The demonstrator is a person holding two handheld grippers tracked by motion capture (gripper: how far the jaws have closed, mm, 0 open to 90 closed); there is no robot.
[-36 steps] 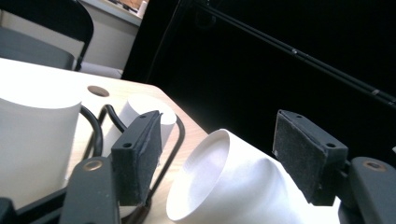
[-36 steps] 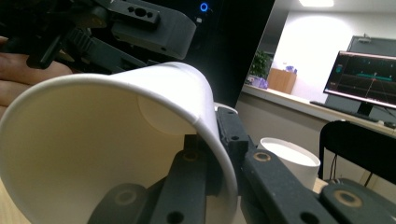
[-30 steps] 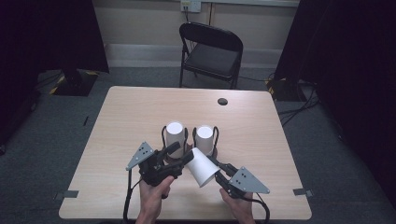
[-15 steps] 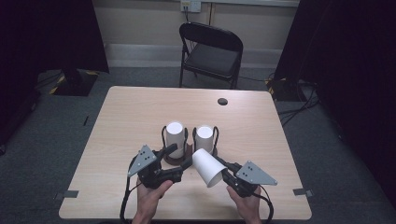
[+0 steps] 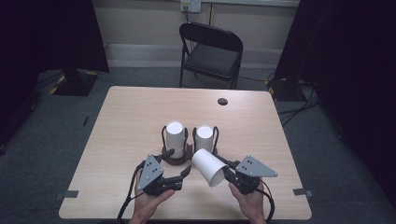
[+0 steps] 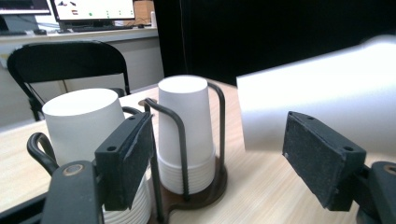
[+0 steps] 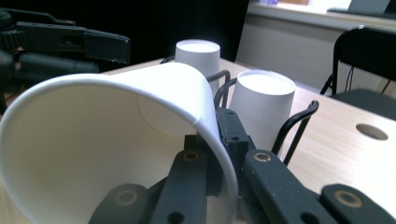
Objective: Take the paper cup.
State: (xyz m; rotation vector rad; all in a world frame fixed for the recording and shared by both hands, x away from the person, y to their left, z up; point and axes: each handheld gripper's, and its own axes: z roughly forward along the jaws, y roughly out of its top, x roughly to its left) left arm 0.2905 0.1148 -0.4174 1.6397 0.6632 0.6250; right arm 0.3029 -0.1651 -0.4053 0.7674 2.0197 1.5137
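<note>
A single white paper cup (image 5: 208,167) lies tilted on its side in the air, its rim pinched by my right gripper (image 5: 223,171). In the right gripper view the open mouth of this cup (image 7: 112,154) faces the camera, with one jaw inside and one outside the rim. Two stacks of upside-down white cups (image 5: 174,136) (image 5: 204,136) stand in a dark wire holder (image 5: 177,156) mid-table. My left gripper (image 5: 177,163) is open just in front of the holder, with nothing between its pads (image 6: 123,156). The held cup (image 6: 327,102) is at the right in the left gripper view.
A black folding chair (image 5: 212,49) stands beyond the far edge of the wooden table (image 5: 130,112). A round cable hole (image 5: 222,101) sits in the far right of the tabletop. Dark curtains flank the room.
My right gripper has carried the cup a little right and towards the near edge, away from the holder. The left gripper has shifted slightly nearer and stays open.
</note>
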